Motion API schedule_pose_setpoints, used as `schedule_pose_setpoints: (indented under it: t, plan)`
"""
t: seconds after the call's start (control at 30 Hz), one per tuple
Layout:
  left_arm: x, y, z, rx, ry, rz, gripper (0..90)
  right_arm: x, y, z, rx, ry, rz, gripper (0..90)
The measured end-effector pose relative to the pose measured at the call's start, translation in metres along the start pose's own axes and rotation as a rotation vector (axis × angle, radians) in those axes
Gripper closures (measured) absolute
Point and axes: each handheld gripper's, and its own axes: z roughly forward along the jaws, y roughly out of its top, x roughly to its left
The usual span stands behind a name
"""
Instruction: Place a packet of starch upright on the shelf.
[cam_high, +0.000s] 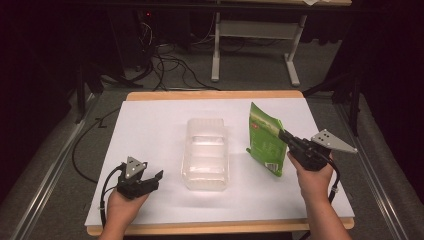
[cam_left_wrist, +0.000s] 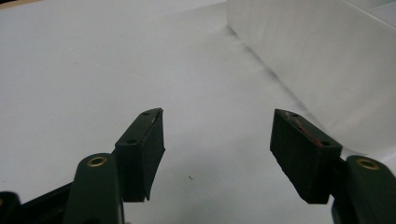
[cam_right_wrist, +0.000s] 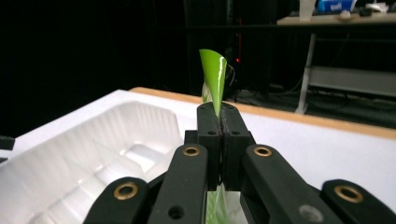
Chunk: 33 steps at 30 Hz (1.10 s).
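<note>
The right claw (cam_high: 286, 135) is pinched tight on the edge of a green packet (cam_high: 265, 142), its two jaws pressed together with only the thin film between them, as the right gripper view shows with the green edge (cam_right_wrist: 214, 74) curling up above the jaw tips. The packet hangs clear above the table (cam_high: 150, 130), standing roughly upright with its long axis running from a top corner toward the far side down to a lower end bearing a printed label near the person's side. The relation that matters is sideways: the clear plastic tray (cam_high: 206, 152) lies at the middle of the table, to the left of the held packet and lower than it, apart from it with bare white surface between. The tray's long axis runs away from the person, much the same way as the packet's flat face. The right claw is plainly the nearer one to carry the packet over. The left claw (cam_high: 150, 181) rests low near the tray's left front corner, jaws spread with nothing between them, the tray wall (cam_left_wrist: 317, 60) just ahead to one side.
</note>
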Motion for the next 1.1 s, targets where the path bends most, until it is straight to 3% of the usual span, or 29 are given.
schedule_pose_setpoints:
  t: [0.1,0.2,0.33,0.53,0.63,0.73,0.93,1.0,1.1]
  plan:
    - [0.000,0.000,0.000,0.000,-0.003,0.001,35.6,-0.001,-0.005,-0.005,0.000,0.010,0.015,88.3]
    - [0.000,0.000,0.000,-0.001,-0.007,0.001,35.6,0.001,-0.008,-0.009,0.011,0.005,-0.006,86.4]
    - [0.000,0.000,0.000,0.000,-0.015,0.005,35.6,-0.001,-0.012,-0.005,0.031,-0.006,0.000,81.4]
    - [-0.001,0.000,0.001,0.003,-0.019,0.005,35.6,-0.005,-0.022,0.009,0.114,0.008,-0.002,71.7]
    - [-0.002,0.000,0.001,0.008,-0.022,0.014,35.6,-0.011,-0.027,0.012,0.133,0.044,0.030,72.4]
    - [-0.002,0.000,0.002,0.011,-0.023,0.017,35.6,-0.015,-0.032,0.016,0.158,0.072,0.032,72.6]
    - [-0.003,0.000,0.002,0.013,-0.026,0.017,35.5,-0.019,-0.033,0.020,0.167,0.032,0.044,74.8]
    - [-0.003,0.000,0.002,0.015,-0.025,0.018,35.5,-0.018,-0.033,0.020,0.172,0.006,0.033,80.1]
    - [-0.003,0.000,0.003,0.018,-0.025,0.021,35.5,-0.017,-0.033,0.021,0.181,0.008,0.022,86.6]
